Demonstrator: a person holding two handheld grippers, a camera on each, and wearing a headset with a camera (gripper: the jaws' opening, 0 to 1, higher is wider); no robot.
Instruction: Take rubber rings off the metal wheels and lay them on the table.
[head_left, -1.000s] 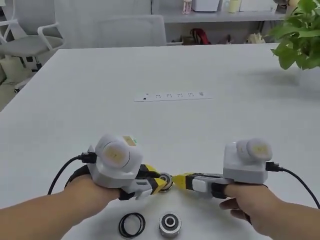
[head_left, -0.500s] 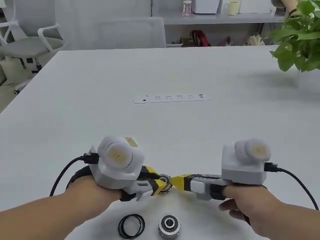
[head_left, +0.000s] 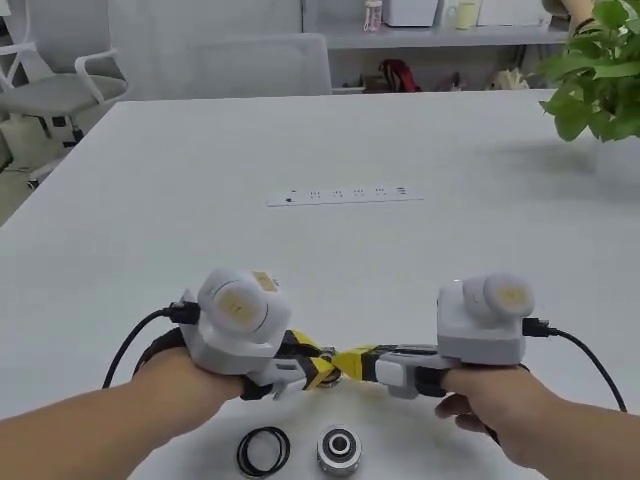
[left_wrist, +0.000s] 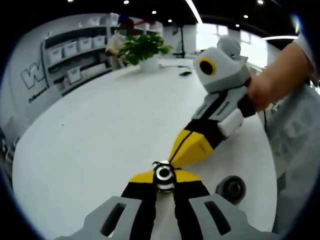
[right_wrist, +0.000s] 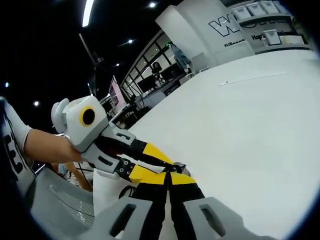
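Note:
My left gripper (head_left: 322, 373) (left_wrist: 163, 181) is shut on a small metal wheel (left_wrist: 163, 173) with a dark rubber ring on its rim, held just above the table. My right gripper (head_left: 349, 362) (right_wrist: 171, 176) comes in from the right with its yellow jaws pressed together, tips touching that wheel's rim (right_wrist: 178, 168). In the left gripper view the right gripper's tips (left_wrist: 173, 159) meet the wheel from above. A second metal wheel (head_left: 340, 448) (left_wrist: 231, 188) stands on the table near me, beside loose black rubber rings (head_left: 264, 450).
A white power strip (head_left: 345, 194) lies mid-table. A potted plant (head_left: 598, 70) stands at the far right corner. White office chairs (head_left: 60, 85) and shelving stand beyond the white table (head_left: 300, 270).
My right gripper has slid left until its tips reach the wheel held by my left gripper, which has stayed nearly still. The wheel is now mostly covered in the head view.

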